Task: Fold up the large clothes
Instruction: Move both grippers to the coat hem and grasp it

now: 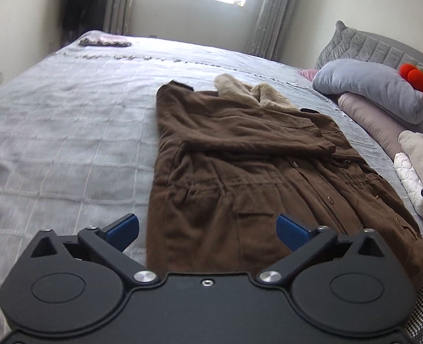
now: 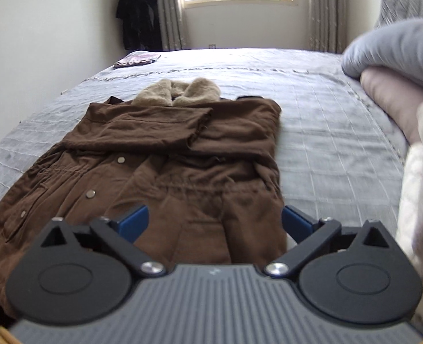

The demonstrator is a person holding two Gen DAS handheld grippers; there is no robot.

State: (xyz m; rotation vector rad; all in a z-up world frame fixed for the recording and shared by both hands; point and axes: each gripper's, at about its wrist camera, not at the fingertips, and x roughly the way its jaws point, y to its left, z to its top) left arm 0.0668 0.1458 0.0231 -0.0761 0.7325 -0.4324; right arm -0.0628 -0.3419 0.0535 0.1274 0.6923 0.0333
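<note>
Both the left gripper [image 1: 207, 229] and right gripper [image 2: 215, 220] stood wide open and empty over the hem of the brown parka [image 1: 240, 166]. It lay flat on the grey bedspread [image 1: 68, 120], sleeves folded across the chest. Its long axis ran six to twelve o'clock, fur collar [image 2: 177, 90] at twelve. Probably next: pinch both hem corners evenly and carry them toward the collar, keeping the edge level.

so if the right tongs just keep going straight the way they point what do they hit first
Most likely the brown coat lying on the bed: the open right tongs point down at its lower half, with nothing between them, though depth is hard to judge.
</note>
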